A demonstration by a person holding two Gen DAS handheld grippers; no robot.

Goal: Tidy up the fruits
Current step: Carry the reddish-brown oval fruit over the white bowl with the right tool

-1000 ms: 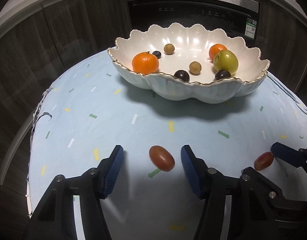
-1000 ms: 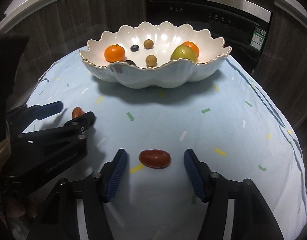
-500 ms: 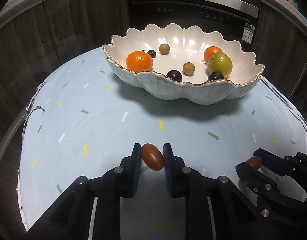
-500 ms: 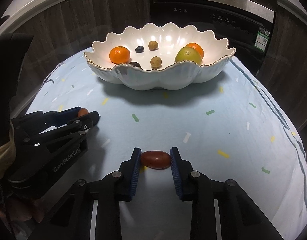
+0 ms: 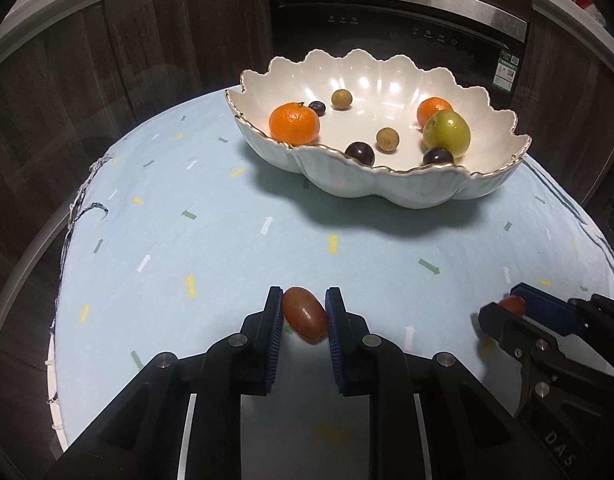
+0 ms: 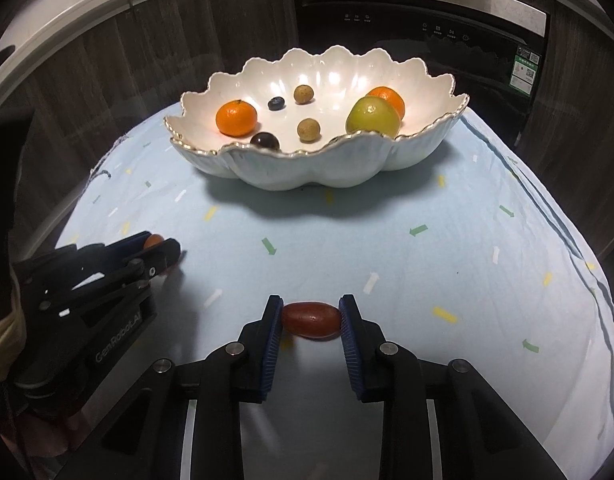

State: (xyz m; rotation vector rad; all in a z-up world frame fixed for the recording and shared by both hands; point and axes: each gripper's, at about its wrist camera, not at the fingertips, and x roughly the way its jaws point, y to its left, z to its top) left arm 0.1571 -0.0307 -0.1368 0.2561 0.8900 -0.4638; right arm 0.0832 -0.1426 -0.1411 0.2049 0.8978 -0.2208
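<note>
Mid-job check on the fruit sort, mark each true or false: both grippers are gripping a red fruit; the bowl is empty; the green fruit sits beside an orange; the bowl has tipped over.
1. Left gripper and right gripper each clamp a red oval fruit: true.
2. The scalloped bowl is empty: false, it holds several fruits.
3. The green fruit sits beside an orange: true.
4. The bowl has tipped over: false, it stands upright on the cloth.
</note>
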